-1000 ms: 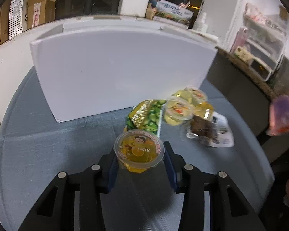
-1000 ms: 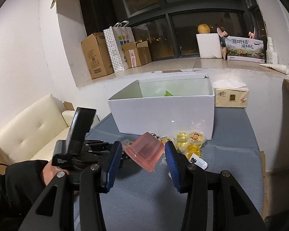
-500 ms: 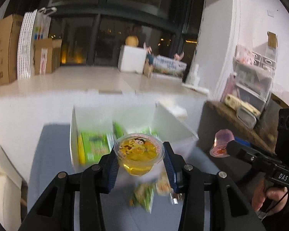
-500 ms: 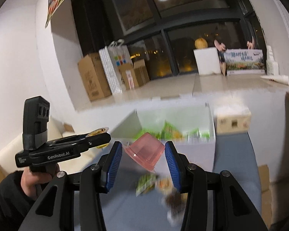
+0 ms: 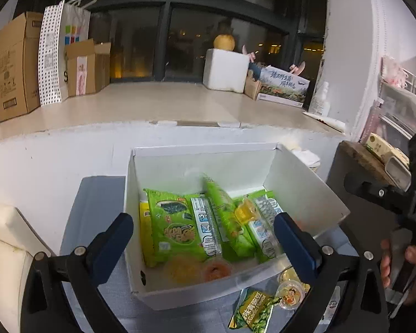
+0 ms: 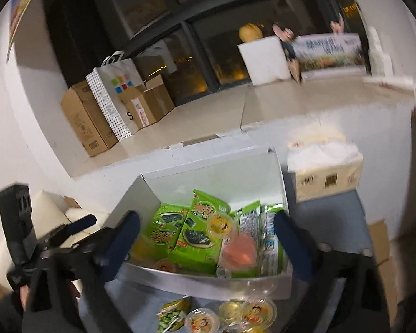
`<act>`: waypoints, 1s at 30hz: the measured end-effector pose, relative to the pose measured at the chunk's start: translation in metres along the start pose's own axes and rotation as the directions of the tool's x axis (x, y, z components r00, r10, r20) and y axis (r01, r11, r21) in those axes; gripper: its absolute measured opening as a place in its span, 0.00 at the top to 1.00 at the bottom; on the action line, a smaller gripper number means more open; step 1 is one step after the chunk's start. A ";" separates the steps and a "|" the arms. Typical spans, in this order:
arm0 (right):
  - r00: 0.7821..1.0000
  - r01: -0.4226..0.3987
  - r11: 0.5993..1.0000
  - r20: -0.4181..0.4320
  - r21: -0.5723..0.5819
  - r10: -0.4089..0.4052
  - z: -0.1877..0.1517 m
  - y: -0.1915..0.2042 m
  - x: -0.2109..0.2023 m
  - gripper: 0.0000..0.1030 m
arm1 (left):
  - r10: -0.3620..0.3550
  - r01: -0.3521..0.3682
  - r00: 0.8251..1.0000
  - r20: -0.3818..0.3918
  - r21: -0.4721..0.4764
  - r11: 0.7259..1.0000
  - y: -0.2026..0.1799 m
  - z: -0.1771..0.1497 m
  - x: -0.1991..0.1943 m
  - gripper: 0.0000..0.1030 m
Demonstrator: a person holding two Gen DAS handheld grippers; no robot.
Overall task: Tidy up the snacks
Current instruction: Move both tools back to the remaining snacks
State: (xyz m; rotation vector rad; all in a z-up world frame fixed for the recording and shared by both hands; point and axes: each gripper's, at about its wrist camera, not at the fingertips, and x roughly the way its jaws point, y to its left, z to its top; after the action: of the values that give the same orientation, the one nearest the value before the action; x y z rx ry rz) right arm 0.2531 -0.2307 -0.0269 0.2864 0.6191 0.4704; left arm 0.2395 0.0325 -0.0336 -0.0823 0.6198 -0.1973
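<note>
Both pairs of tongs hang spread wide and empty over the white box [image 5: 141, 208], the left tongs [image 5: 202, 227] and the right tongs [image 6: 205, 230] each holding nothing between their blue pads. Nearest us, on the grey worktop [image 5: 91, 194] in front of the box, we see snacks not yet packed: a green pea packet [image 5: 253, 312] and several jelly cups [image 6: 259, 312] lying just beside the box's front wall. Inside the box, green seaweed packets [image 5: 173, 227] lie side by side, with a yellow jelly cup [image 6: 221, 223] and a pink jelly cup [image 6: 240, 249] resting on top of them. We judge this the drop-off step, with both loads in the box. The next move, as we read it, calls for lowering to the worktop and closing on one of the loose cups. Beyond, cardboard boxes [image 5: 14, 63] line the window ledge.
</note>
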 end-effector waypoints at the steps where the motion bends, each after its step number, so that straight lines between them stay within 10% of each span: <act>1: 1.000 0.006 1.000 0.002 0.000 -0.006 -0.001 -0.001 -0.003 0.02 | 0.006 -0.006 1.000 0.001 0.007 1.000 -0.001 -0.001 -0.002 0.00; 10: 0.999 0.037 0.989 0.000 -0.146 -0.038 -0.023 0.025 -0.044 0.00 | -0.009 0.007 1.000 0.027 0.051 0.999 -0.014 -0.011 -0.042 0.00; 19: 0.992 0.073 0.984 -0.094 -0.165 -0.089 -0.121 0.029 -0.090 0.00 | -0.063 0.060 0.996 -0.056 -0.054 0.997 -0.029 -0.114 -0.105 0.00; 30: 0.938 0.140 0.946 -0.267 -0.294 -0.222 -0.149 0.016 -0.022 0.00 | -0.072 0.067 0.988 -0.135 -0.043 0.997 -0.038 -0.156 -0.111 0.00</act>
State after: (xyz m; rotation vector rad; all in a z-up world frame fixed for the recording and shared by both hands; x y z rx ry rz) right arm 0.1402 -0.2105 -0.1260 -0.1066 0.8565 0.4153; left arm 0.0541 0.0155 -0.0922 -0.1284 0.7573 -0.2602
